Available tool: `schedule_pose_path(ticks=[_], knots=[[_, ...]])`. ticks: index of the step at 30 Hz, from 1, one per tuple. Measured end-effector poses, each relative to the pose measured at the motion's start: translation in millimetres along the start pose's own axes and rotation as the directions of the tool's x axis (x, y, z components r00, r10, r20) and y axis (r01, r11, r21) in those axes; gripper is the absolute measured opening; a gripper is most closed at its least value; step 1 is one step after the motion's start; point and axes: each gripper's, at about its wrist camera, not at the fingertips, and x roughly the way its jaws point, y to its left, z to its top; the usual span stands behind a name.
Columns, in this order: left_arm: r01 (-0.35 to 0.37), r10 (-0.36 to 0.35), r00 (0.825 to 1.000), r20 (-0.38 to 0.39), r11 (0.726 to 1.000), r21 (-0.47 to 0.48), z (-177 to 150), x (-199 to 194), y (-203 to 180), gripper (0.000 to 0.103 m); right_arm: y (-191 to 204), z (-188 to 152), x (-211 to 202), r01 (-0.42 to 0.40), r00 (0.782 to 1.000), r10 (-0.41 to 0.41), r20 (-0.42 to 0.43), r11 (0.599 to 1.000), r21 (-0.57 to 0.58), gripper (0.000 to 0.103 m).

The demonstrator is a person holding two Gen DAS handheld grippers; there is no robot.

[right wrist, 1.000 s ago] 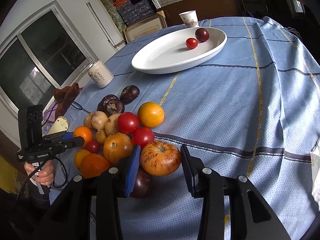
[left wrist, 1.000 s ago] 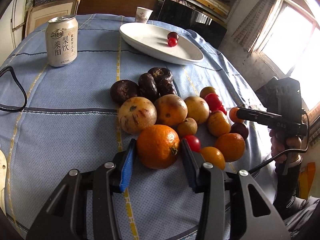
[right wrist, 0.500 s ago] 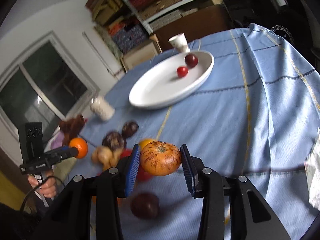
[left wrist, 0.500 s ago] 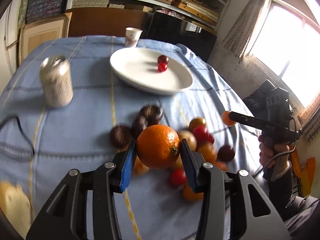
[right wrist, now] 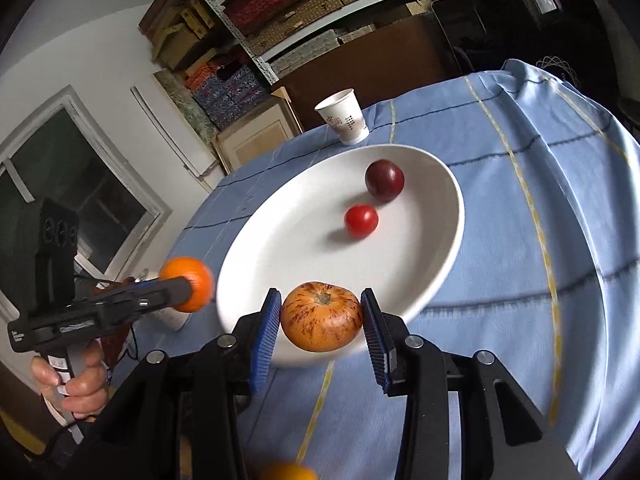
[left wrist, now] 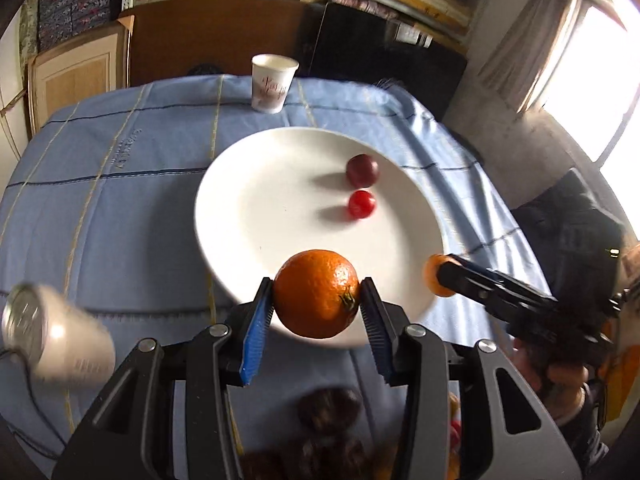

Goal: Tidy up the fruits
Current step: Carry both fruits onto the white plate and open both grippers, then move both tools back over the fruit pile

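Note:
My left gripper is shut on an orange and holds it above the near rim of the white plate. My right gripper is shut on an orange-red streaked round fruit, held above the plate's near rim. On the plate lie a dark plum and a red cherry tomato. Each gripper shows in the other's view, the right one and the left one, each with its fruit at the tip.
A paper cup stands behind the plate on the blue tablecloth. A drink can stands at the left. Blurred dark fruits of the pile lie below my left gripper. An orange fruit lies below my right.
Both grippers lifted their fruits off the pile and carried them forward to the plate's near rim. The pile has dropped out of view below.

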Motion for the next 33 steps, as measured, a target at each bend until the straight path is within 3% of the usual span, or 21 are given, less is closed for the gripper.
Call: schedule_pose_path(ticks=[8, 10, 11, 13, 16, 20, 24, 26, 33], knots=[[-0.014, 0.013, 0.999, -0.032, 1.0, -0.02, 14, 36, -2, 0.044, -2, 8, 18, 0.004, 0.999, -0.004, -0.034, 1.0, -0.009, 0.045], [-0.017, 0.016, 1.0, -0.018, 0.999, -0.044, 13, 33, -1, 0.063, 1, 7, 14, 0.003, 0.999, -0.003, -0.045, 1.0, -0.012, 0.068], [-0.036, 0.036, 0.999, 0.011, 0.998, -0.055, 11, 25, -1, 0.075, 4, 7, 9, 0.0, 0.999, -0.001, -0.046, 1.0, -0.015, 0.07], [-0.062, 0.066, 0.995, 0.072, 0.997, -0.05, 3, 5, -4, 0.08, 8, 6, -2, -0.004, 0.999, 0.003, -0.039, 1.0, -0.023, 0.075], [-0.085, 0.086, 0.986, 0.14, 0.996, -0.01, -20, -28, -10, 0.091, 14, 0, -19, 0.014, 1.0, -0.015, -0.016, 1.0, -0.008, 0.099], [-0.107, 0.105, 0.963, 0.249, 0.994, -0.004, -65, -68, -7, 0.095, 28, -14, -45, 0.053, 0.997, -0.052, 0.064, 0.998, -0.024, 0.099], [-0.083, 0.084, 0.956, 0.28, 0.996, -0.017, -100, -87, 4, 0.096, 46, -36, -70, -0.084, 0.987, 0.1, 0.127, 0.989, -0.125, 0.099], [-0.112, 0.12, 0.952, 0.283, 0.993, -0.046, -118, -90, 11, 0.096, 49, -45, -79, -0.105, 0.981, 0.126, 0.15, 0.985, -0.138, 0.099], [-0.165, 0.182, 0.944, 0.274, 0.983, -0.084, -146, -92, 12, 0.097, 56, -64, -76, -0.094, 0.994, 0.101, 0.048, 0.986, -0.137, 0.1]])
